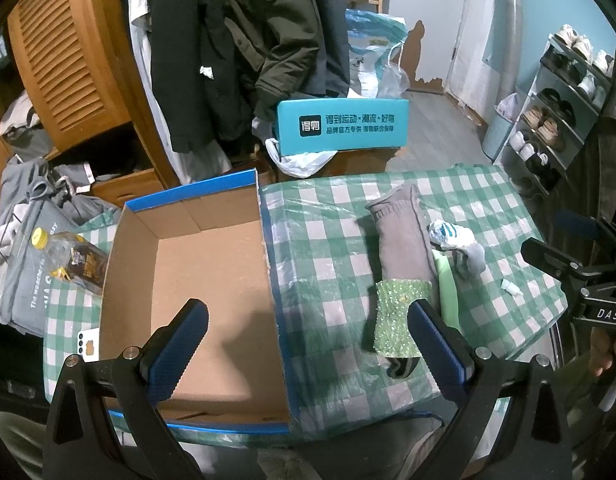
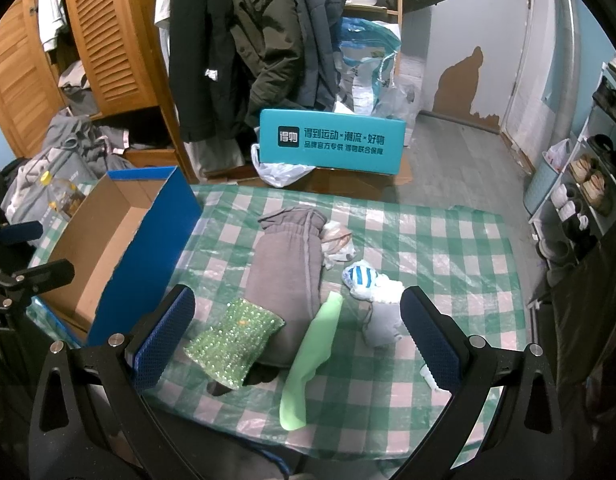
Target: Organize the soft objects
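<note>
An empty blue cardboard box (image 1: 196,280) stands on the left of the green checked table (image 1: 336,216); it also shows in the right wrist view (image 2: 120,256). To its right lie rolled grey trousers (image 2: 286,276), a green sequined cloth (image 2: 234,340), a light green strip (image 2: 312,356), a white and blue striped sock bundle (image 2: 366,276) and a grey sock (image 2: 382,320). The same pile shows in the left wrist view, with the trousers (image 1: 404,240) and sequined cloth (image 1: 396,316). My left gripper (image 1: 304,344) is open above the box's right wall. My right gripper (image 2: 300,336) is open above the pile.
A clear bottle (image 1: 76,260) with a yellow cap lies left of the box. A small white tube (image 2: 428,376) lies near the right fingers. A teal box (image 2: 332,144), bags and hanging coats (image 2: 244,52) stand behind the table. A shoe rack (image 2: 592,184) is at right.
</note>
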Demonstrator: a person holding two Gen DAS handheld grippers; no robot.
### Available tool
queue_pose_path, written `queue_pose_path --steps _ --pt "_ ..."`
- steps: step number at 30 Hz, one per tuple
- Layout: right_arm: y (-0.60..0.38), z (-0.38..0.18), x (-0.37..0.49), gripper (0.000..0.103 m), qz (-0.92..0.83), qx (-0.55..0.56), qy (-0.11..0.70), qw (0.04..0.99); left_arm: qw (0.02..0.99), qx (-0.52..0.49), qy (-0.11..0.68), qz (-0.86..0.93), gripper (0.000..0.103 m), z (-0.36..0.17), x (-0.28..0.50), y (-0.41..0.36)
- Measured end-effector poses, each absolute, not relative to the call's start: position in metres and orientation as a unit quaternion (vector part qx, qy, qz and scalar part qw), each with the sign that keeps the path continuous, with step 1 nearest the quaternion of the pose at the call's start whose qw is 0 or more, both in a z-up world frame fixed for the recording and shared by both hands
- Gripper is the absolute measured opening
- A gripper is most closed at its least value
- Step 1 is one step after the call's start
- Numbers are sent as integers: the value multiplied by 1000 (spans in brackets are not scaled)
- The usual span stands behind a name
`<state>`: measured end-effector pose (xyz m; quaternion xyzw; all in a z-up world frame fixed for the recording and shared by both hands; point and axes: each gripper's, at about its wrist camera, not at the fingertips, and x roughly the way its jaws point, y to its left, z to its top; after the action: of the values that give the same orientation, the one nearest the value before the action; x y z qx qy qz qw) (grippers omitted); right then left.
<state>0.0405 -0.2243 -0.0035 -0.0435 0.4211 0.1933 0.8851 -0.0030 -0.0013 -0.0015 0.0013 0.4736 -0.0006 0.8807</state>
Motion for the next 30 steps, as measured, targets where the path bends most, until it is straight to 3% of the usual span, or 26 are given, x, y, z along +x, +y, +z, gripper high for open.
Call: queue_pose_path --steps 30 --pt "-223 -4 40 101 193 -46 422 885 880 1 475 0 101 -1 -3 -2"
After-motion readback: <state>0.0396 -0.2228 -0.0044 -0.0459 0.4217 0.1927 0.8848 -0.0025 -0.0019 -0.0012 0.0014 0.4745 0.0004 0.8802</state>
